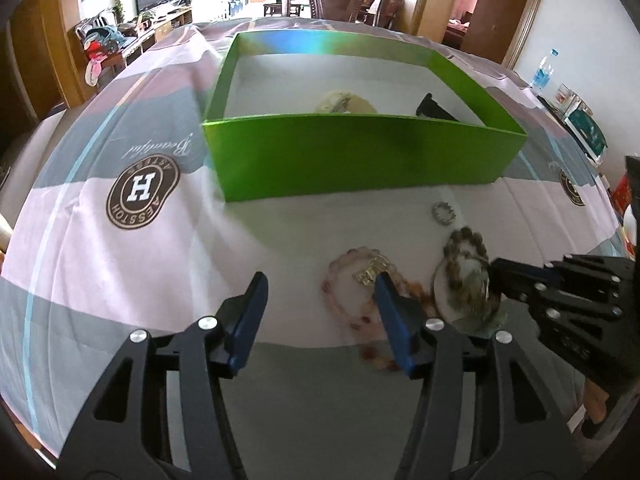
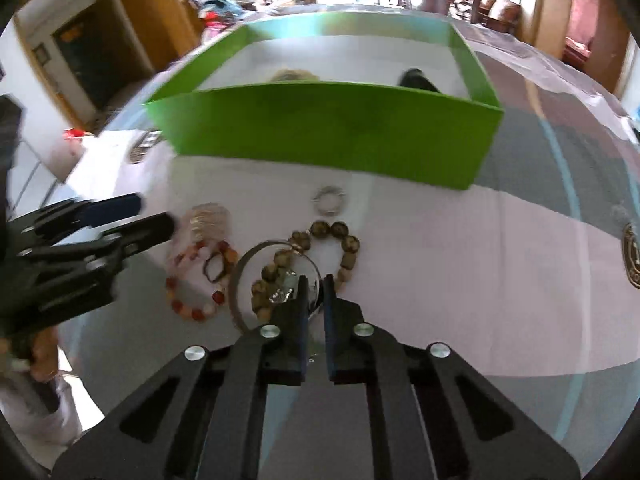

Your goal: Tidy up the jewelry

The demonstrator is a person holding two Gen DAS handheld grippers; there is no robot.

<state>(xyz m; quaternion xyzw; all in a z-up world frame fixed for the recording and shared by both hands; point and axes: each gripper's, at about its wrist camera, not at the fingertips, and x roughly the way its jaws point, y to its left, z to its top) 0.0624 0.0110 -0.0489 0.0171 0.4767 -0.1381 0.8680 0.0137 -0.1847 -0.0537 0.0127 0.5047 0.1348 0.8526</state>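
Right wrist view: right tool [image 2: 314,292] closing narrow on bangle [image 2: 240,270]. Left tool [image 1: 320,300] hovering wide. Box [image 1: 352,156] holding two items; bracelets, ring [image 2: 330,200] remaining on desk.

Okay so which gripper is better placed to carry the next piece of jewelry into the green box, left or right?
Right, probably. The right gripper is nearly closed around the clear bangle overlapping the brown bead bracelet, with the green box straight ahead. The left gripper is wide open beside the pink bead bracelet, holding nothing.
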